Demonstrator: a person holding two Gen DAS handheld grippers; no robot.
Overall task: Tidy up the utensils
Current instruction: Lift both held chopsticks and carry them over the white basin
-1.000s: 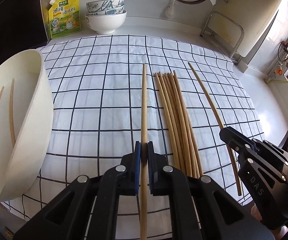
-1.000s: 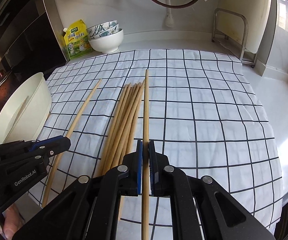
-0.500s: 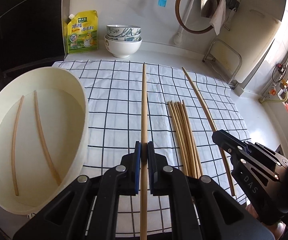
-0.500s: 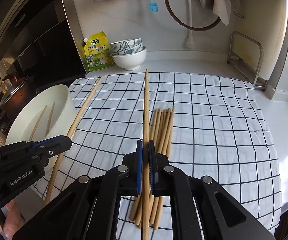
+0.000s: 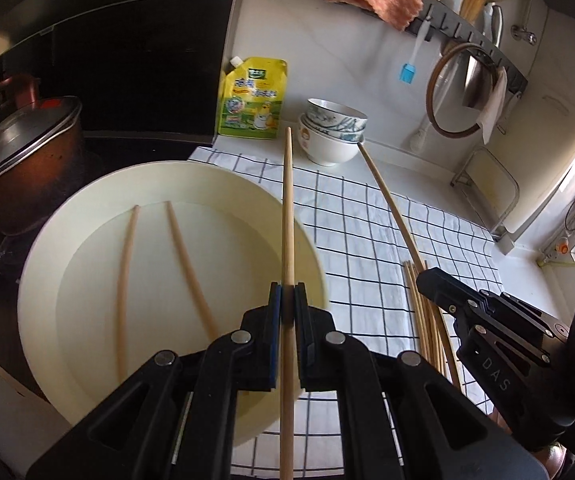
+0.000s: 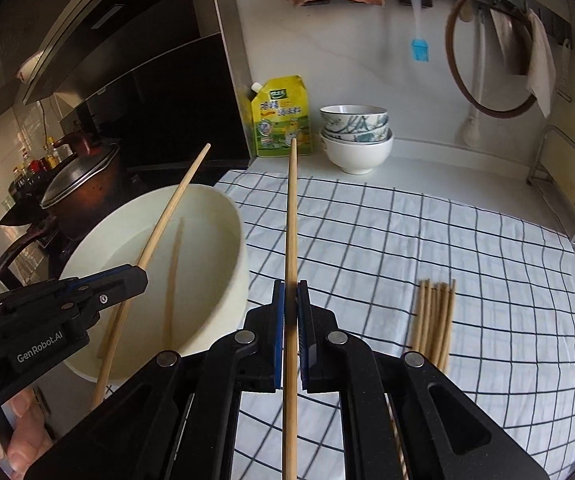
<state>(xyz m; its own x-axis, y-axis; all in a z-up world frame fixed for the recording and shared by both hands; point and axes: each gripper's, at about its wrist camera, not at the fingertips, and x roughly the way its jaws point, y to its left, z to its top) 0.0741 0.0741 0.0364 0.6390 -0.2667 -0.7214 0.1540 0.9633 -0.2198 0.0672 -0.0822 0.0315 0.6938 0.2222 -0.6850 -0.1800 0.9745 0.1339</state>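
My left gripper [image 5: 286, 300] is shut on a wooden chopstick [image 5: 288, 216] and holds it above the right part of a large cream bowl [image 5: 43, 264], which holds two chopsticks [image 5: 124, 272]. My right gripper [image 6: 290, 300] is shut on another chopstick [image 6: 291, 216], held above the checked cloth [image 6: 387, 240] just right of the bowl [image 6: 223, 280]. The left gripper also shows in the right wrist view [image 6: 127, 280] over the bowl. The right gripper shows in the left wrist view [image 5: 427, 280]. A bundle of several chopsticks [image 6: 435, 320] lies on the cloth.
A lidded pot [image 5: 19, 148] stands left of the bowl. A yellow pouch [image 5: 253, 100] and stacked bowls [image 5: 333, 128] stand at the back by the wall. A metal rack [image 6: 567, 184] stands at the right. The counter edge runs right of the cloth.
Both grippers have lifted their chopsticks off the cloth and moved left toward the bowl. The left chopstick is now over the bowl.
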